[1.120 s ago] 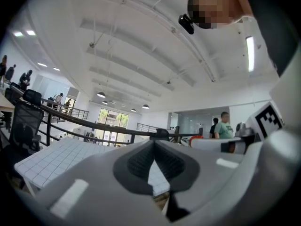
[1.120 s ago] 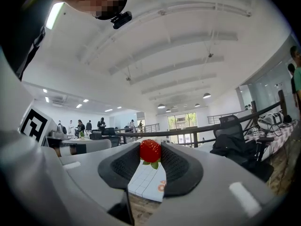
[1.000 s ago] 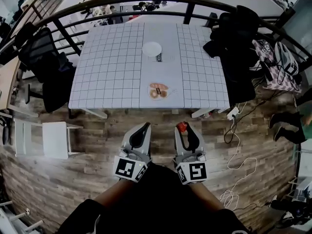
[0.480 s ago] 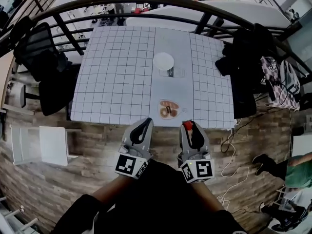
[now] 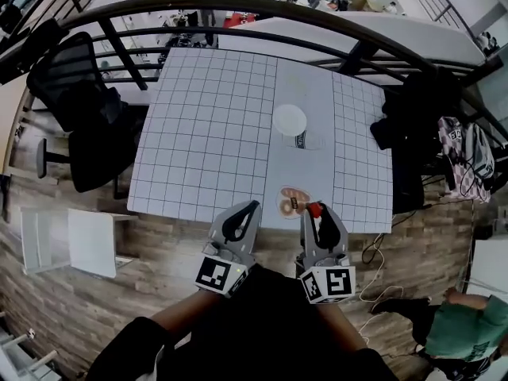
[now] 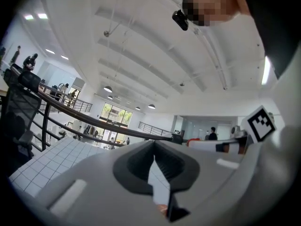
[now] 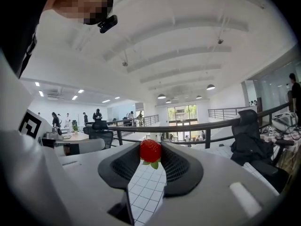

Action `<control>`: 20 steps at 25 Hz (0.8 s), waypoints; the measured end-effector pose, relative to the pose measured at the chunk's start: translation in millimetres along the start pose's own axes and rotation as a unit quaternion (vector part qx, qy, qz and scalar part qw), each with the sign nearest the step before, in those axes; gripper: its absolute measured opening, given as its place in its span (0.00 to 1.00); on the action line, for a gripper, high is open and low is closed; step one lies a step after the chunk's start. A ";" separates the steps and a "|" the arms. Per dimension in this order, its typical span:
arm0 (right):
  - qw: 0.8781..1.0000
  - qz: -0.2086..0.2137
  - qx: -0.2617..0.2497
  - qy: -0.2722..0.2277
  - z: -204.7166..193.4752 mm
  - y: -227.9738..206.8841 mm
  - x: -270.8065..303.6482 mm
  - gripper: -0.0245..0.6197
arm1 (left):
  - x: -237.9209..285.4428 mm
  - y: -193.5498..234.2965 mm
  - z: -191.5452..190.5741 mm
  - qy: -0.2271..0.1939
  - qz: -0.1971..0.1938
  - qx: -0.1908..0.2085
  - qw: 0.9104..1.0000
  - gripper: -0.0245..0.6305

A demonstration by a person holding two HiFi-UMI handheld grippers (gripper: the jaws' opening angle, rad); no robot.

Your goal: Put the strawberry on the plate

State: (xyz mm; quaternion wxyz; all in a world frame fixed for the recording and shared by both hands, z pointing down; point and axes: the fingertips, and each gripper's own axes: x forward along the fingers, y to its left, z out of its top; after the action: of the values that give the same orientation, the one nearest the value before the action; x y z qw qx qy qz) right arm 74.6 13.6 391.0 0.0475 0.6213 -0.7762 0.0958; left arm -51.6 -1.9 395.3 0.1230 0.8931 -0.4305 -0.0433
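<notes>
My right gripper (image 5: 316, 213) is shut on a red strawberry (image 5: 314, 209) with green leaves, which sits high between the dark pads in the right gripper view (image 7: 150, 150). Its tips hang at the near edge of the grid-cloth table (image 5: 206, 133). Just left of the strawberry, a small dish (image 5: 294, 201) holding brownish food lies at that edge. An empty white plate (image 5: 290, 120) sits farther off, mid-table. My left gripper (image 5: 251, 208) is beside the right one with its tips together and nothing between them (image 6: 154, 145).
A small pale thing with a dark label (image 5: 308, 141) lies just behind the white plate. A black office chair (image 5: 79, 94) and a white stool (image 5: 87, 240) stand left; dark jackets (image 5: 413, 125) hang right. A black railing (image 5: 238, 6) runs behind. A person in green (image 5: 460, 332) crouches bottom right.
Both grippers have come forward over the wooden floor to the table's near edge. The strawberry stays held in the right one. The left one stays shut.
</notes>
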 end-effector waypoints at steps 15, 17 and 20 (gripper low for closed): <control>1.000 -0.018 0.008 0.006 -6.8 10.9 24.0 0.25 | -6.8 30.5 13.5 -0.006 -0.007 -0.003 1.000 0.05; 1.000 -0.012 0.007 0.010 -7.7 16.8 28.1 0.25 | -12.5 35.0 18.2 -0.021 -0.004 0.006 1.000 0.05; 1.000 0.008 0.000 0.012 -6.7 34.7 31.9 0.25 | -24.1 42.6 20.6 -0.026 0.008 -0.002 1.000 0.05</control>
State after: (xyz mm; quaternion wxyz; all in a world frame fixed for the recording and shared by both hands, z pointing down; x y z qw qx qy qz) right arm 33.4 -8.2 400.6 0.0564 0.6140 -0.7804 0.1037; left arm -102.7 -12.4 385.7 0.1134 0.8882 -0.4403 -0.0664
